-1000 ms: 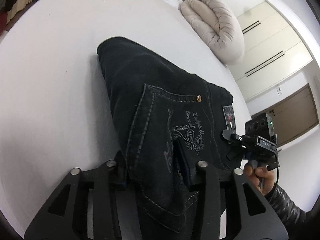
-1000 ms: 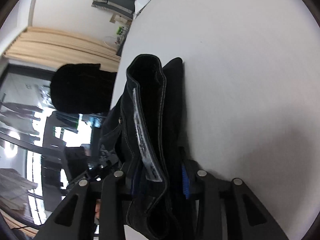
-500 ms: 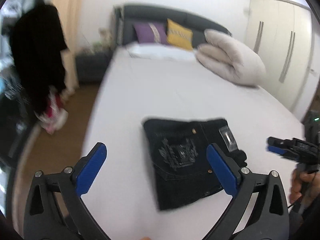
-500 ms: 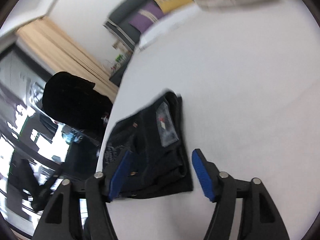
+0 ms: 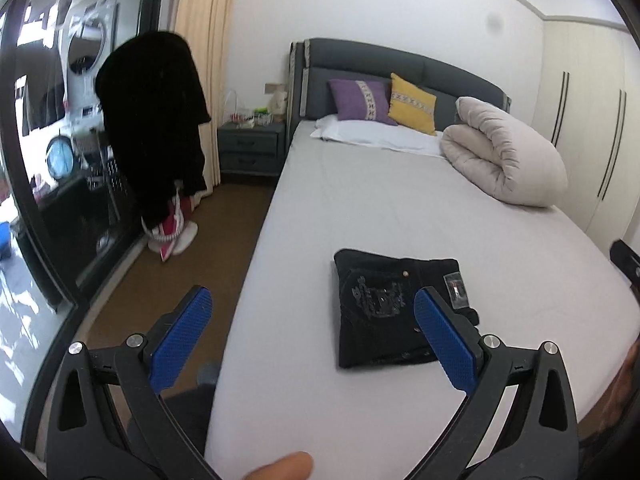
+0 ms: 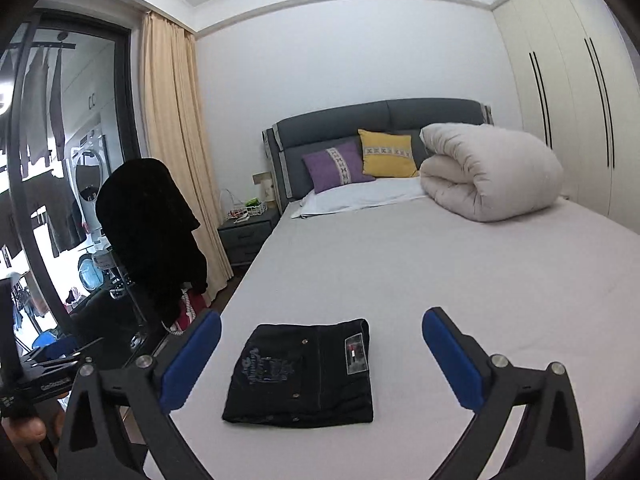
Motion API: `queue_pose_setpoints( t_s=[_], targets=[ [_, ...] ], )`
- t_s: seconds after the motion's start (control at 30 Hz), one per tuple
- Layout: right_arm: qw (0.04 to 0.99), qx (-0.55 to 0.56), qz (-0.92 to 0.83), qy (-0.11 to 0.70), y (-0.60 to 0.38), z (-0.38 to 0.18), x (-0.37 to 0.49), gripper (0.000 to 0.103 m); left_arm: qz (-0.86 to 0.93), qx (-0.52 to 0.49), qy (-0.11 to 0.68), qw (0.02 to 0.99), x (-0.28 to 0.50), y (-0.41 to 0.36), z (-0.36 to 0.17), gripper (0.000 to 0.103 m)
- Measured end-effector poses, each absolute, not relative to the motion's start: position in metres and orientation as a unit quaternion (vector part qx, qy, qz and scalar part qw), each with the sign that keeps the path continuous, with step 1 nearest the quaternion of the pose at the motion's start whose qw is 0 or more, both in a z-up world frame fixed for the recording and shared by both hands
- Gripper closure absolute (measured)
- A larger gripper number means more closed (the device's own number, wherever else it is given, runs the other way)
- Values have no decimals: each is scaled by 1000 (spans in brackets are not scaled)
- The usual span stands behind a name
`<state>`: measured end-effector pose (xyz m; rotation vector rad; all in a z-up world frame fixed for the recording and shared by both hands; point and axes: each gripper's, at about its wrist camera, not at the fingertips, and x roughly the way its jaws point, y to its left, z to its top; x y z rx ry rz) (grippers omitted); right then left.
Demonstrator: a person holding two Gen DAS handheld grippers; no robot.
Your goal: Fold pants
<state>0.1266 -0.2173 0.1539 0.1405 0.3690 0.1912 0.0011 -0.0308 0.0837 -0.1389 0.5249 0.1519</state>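
Observation:
The black pants lie folded into a compact rectangle on the white bed sheet, back pocket embroidery and label facing up. They also show in the right wrist view. My left gripper is open and empty, held back above the bed's near edge. My right gripper is open and empty, raised behind the pants, not touching them.
A rolled beige duvet lies at the far right of the bed. Purple and yellow cushions lean on the grey headboard. A nightstand and a chair draped in black clothing stand left of the bed.
Both grippers let go of the pants, opened and pulled back and up from the bed. The folded pants now lie flat on the sheet.

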Motion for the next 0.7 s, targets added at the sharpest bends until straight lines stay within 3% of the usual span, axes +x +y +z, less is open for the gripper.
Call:
queue_pose_setpoints(
  t_s=[0.7],
  targets=[
    [952,5,84,294,-172,126,108,0,74,-40,327,941,21,-50,56,0]
  ],
)
